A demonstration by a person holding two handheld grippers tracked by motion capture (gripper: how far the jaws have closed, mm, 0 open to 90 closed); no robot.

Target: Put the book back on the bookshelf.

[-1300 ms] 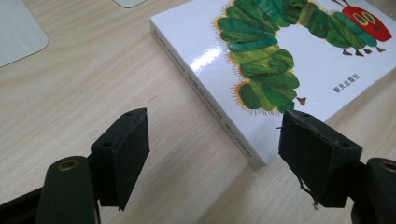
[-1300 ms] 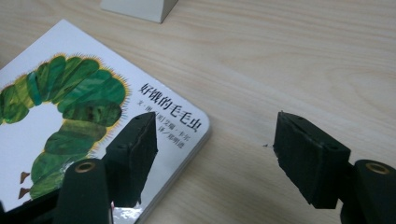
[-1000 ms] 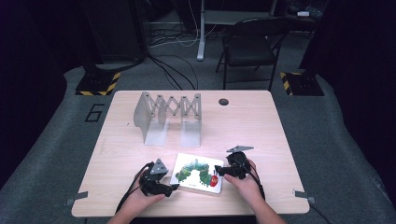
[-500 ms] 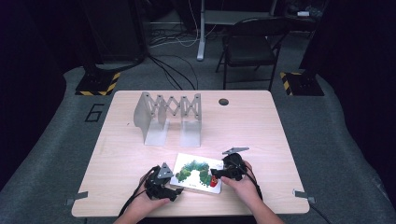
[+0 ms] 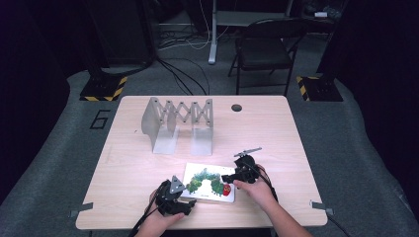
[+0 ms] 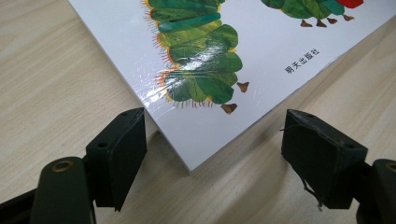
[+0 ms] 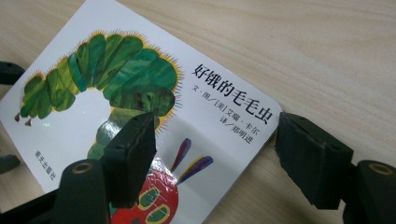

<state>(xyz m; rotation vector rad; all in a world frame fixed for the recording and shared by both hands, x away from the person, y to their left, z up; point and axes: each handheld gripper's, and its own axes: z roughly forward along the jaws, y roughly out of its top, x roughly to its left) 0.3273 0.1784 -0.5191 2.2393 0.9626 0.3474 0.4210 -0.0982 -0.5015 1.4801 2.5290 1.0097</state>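
While the table (image 5: pixel 148 163) is bearing the picture book (image 5: pixel 209 180) flat at its near edge, the left gripper (image 6: pixel 212 149) is straddling a near corner unclenched and the right gripper (image 7: pixel 215 154), also released, is overhanging the right end, risking pushing the book away.

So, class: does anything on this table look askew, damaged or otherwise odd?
Little stands out. The picture book lies flat near the front edge, turned at a slant to the table edge rather than square to it. Its glossy cover looks undamaged. The folding metal book rack stands upright and holds nothing.
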